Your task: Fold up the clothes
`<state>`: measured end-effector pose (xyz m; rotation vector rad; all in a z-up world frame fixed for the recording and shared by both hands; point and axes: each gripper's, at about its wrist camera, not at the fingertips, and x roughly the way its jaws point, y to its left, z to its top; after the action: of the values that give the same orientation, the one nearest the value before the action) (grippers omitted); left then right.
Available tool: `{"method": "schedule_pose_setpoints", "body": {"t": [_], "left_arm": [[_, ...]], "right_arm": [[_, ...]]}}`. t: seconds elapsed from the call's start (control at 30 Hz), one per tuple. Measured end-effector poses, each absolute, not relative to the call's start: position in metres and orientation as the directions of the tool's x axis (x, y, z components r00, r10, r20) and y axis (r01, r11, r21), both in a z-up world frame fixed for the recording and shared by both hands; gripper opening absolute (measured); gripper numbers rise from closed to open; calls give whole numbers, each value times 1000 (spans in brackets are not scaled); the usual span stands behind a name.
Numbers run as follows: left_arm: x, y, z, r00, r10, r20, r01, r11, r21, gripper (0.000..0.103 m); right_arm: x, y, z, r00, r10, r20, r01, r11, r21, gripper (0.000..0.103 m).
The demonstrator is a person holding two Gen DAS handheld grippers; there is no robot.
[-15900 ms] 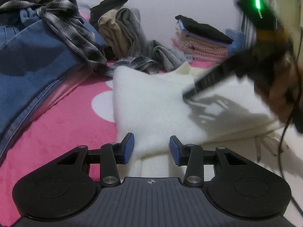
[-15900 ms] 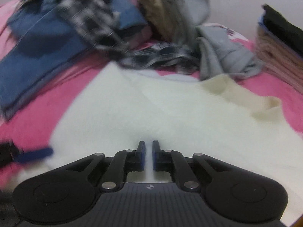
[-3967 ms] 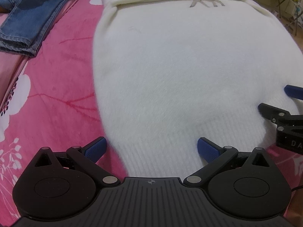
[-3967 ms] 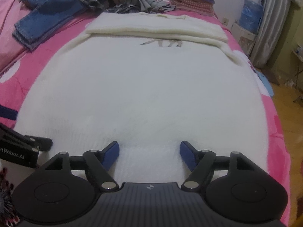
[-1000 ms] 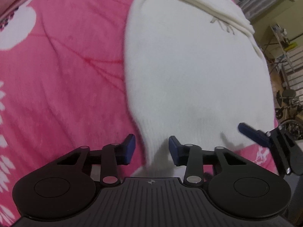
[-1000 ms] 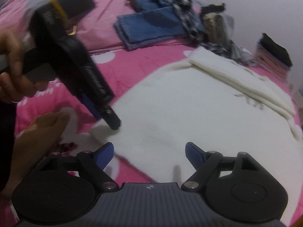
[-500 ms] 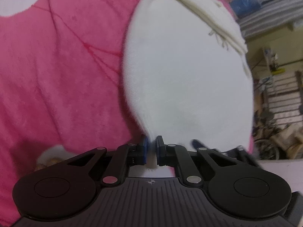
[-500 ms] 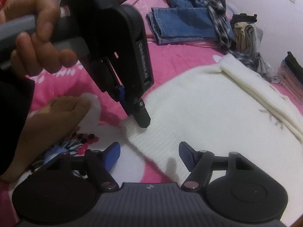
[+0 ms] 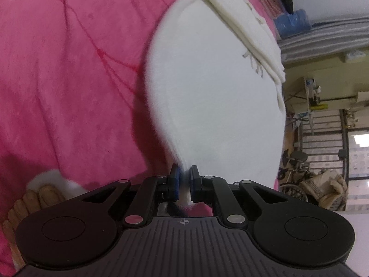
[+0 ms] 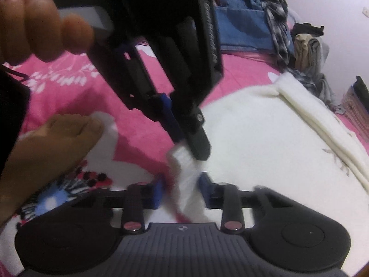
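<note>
A white fluffy sweater point(image 9: 214, 97) lies flat on the pink bedspread point(image 9: 69, 69), its sleeves folded across the far end. My left gripper point(image 9: 183, 177) is shut on the sweater's near hem corner and lifts it a little. In the right wrist view the left gripper point(image 10: 191, 145) comes down from the upper left and pinches that corner. Just below it, my right gripper point(image 10: 181, 187) is closing around the same raised hem of the sweater point(image 10: 265, 143). Cloth hangs between its jaws, and a gap still shows at the left pad.
A person's bare foot point(image 10: 53, 143) rests on the bedspread at the left, close to both grippers. A hand point(image 10: 34, 23) holds the left gripper. Jeans point(image 10: 239, 30), a pile of clothes point(image 10: 309, 46) and a folded stack point(image 10: 357, 101) lie at the far side.
The left gripper shut on the hem corner and rolled while lifting it. The right gripper moved in under the left one and its jaws narrowed around the raised hem.
</note>
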<state>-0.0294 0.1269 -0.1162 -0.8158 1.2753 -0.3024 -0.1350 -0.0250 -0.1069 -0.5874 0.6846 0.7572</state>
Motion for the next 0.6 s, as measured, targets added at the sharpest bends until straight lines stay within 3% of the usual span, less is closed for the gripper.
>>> {"method": "schedule_pose_setpoints", "body": {"t": [0.07,0.1,0.27,0.37,0.6], "left_arm": [[-29,127,-119,302,-626,-719,-238,681,-693,6],[-29,128,-120,303,-631,-714,-242,674,-698,6],[-31,141,-124,307,-659,-687,-291,622,-727,9],[-29,143,-128,318,-657,-684,-322,604,-729,19],[-21,141,-140,298,-664,-686,-367,584,-724,29]], "right_arm": [[-133,-28,-106,548,408,-730,-759,609,-230,6],[-132,-30,-106,552,407,-728,-754,617,-226,5],[-133,-34,-104,569,406,-715,-741,631,-232,3],[-134,-35,-102,577,408,-708,-737,633,-237,3],[-137,-37,-98,591,417,-690,-734,632,-247,3]]}}
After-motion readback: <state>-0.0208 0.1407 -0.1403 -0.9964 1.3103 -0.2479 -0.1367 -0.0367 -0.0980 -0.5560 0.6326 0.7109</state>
